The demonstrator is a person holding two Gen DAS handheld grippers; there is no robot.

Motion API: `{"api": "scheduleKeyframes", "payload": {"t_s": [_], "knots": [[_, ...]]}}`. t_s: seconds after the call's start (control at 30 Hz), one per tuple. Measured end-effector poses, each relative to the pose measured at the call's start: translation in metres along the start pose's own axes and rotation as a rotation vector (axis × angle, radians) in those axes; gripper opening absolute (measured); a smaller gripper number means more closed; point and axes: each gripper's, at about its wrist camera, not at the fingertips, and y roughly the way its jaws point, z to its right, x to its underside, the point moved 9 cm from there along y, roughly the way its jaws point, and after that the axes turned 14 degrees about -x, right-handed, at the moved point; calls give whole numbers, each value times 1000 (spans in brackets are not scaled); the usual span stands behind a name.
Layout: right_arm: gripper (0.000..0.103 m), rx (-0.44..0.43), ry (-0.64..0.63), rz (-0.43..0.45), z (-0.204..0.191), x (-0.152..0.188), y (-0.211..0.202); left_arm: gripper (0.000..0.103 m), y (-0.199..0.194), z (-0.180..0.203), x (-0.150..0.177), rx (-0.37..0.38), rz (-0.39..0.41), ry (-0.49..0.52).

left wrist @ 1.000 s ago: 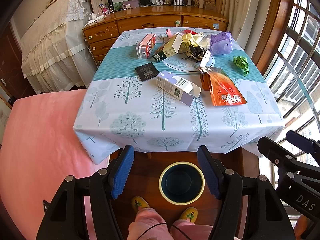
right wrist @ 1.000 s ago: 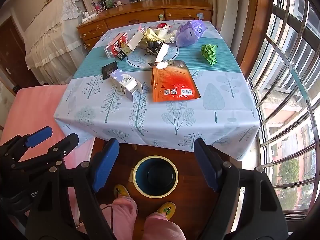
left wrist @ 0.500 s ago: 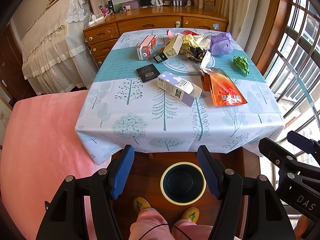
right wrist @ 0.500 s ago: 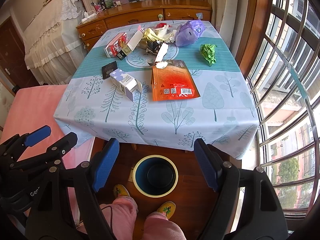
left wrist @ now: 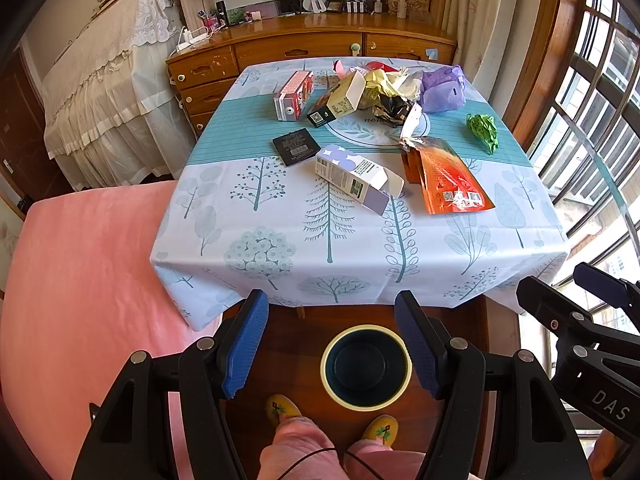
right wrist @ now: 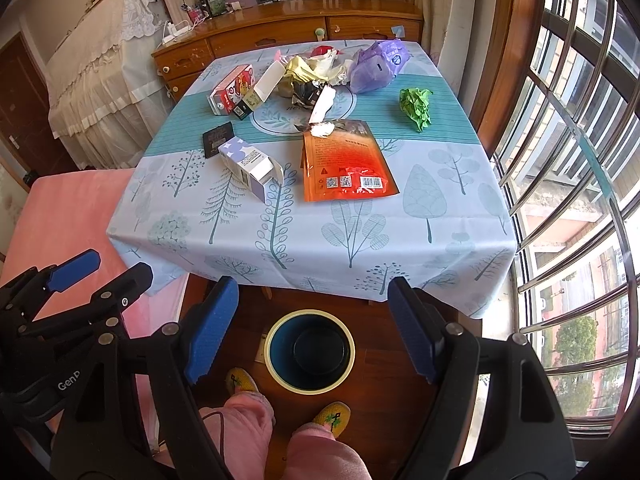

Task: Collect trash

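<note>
Trash is scattered over the tree-print tablecloth: a purple-and-white carton lying on its side, an orange pouch, a flat black packet, a red box, a crumpled green paper, a purple bag and a heap of wrappers. A round bin with a cream rim stands on the floor below the table's near edge. My left gripper hovers open over the bin, nothing between its fingers. My right gripper is open too, above the same bin.
A pink bed lies left of the table. A wooden dresser stands behind it, and a barred window runs along the right. A person's pink trouser legs and yellow slippers stand beside the bin.
</note>
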Motion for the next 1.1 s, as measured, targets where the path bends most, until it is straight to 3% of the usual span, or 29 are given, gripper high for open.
{"api": "scheduleKeyframes", "payload": {"t_s": [0.7,1.1], "knots": [[75,-11,-15,-13,1,-8,4,67,1,-11,-3,-19,-13,-14],[75,-19,-50,-54,-2,-17,37,67,15,-30,-11,-65,-61,-25]]}}
